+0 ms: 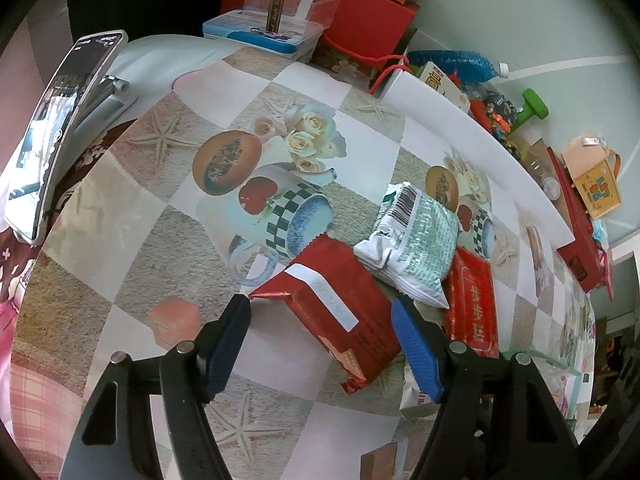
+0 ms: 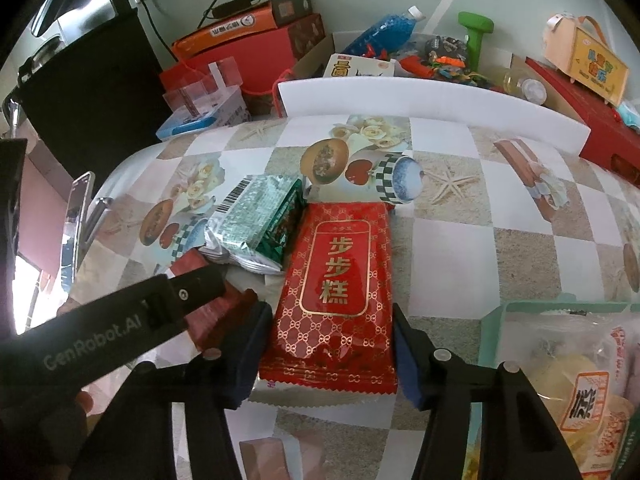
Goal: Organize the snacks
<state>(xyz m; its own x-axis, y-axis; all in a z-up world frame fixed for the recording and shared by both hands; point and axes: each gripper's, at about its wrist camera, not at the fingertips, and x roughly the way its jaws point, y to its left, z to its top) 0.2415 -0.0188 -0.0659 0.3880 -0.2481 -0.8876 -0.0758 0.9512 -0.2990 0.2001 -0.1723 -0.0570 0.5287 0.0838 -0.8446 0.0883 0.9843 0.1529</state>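
My left gripper (image 1: 320,326) is open, its blue pads on either side of a dark red snack packet (image 1: 340,312) with a white label, lying on the table. A silver-green snack bag (image 1: 412,240) rests partly on it. My right gripper (image 2: 334,340) is open around the near end of a flat red cake packet with gold characters (image 2: 340,292), which also shows in the left wrist view (image 1: 474,304). The silver-green bag (image 2: 256,224) lies left of it, and the left gripper's body (image 2: 120,324) covers the dark red packet (image 2: 216,316).
A pale green tray (image 2: 494,320) holding bagged snacks (image 2: 580,392) sits at the near right. A white foam board (image 2: 432,100) lines the table's far edge, with boxes, a blue bottle (image 2: 380,32) and toys behind. A phone on a stand (image 1: 60,132) stands at the left.
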